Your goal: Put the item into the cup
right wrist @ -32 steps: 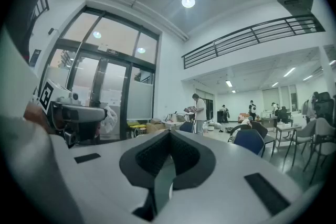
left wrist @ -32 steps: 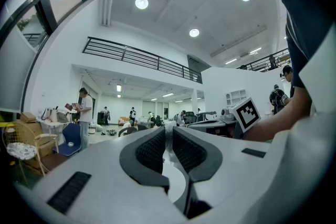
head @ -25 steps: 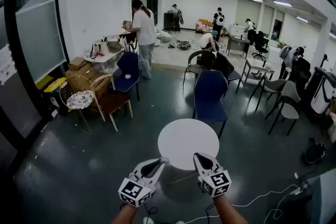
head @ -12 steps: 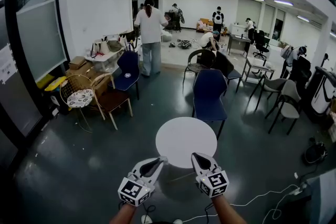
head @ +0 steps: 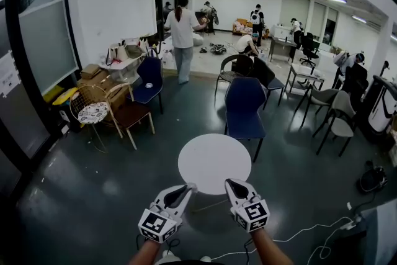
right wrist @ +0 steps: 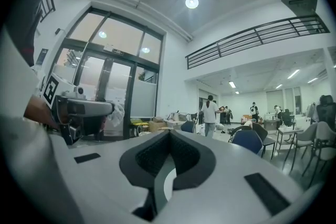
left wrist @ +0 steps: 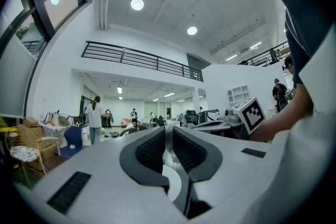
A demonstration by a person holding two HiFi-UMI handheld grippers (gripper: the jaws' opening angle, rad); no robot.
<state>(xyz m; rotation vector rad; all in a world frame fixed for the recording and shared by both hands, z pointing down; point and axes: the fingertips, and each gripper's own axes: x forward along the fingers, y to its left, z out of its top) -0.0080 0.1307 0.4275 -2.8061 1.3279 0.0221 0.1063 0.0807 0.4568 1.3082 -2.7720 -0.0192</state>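
White table (head: 214,161) bare: no item or cup in sight.
Left gripper (head: 188,187) ajar, right gripper (head: 229,183) closed, both empty at table's near edge; next, locate item.

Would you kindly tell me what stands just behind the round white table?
A dark blue chair stands behind the round white table; the tabletop hides part of its legs.

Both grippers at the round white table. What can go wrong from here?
1. No cup or item shows on the round table, and the left gripper and right gripper hold nothing, so the task may have nothing to act on here.
2. A white cable lies on the floor to the right of the grippers. It is a likely trip hazard.
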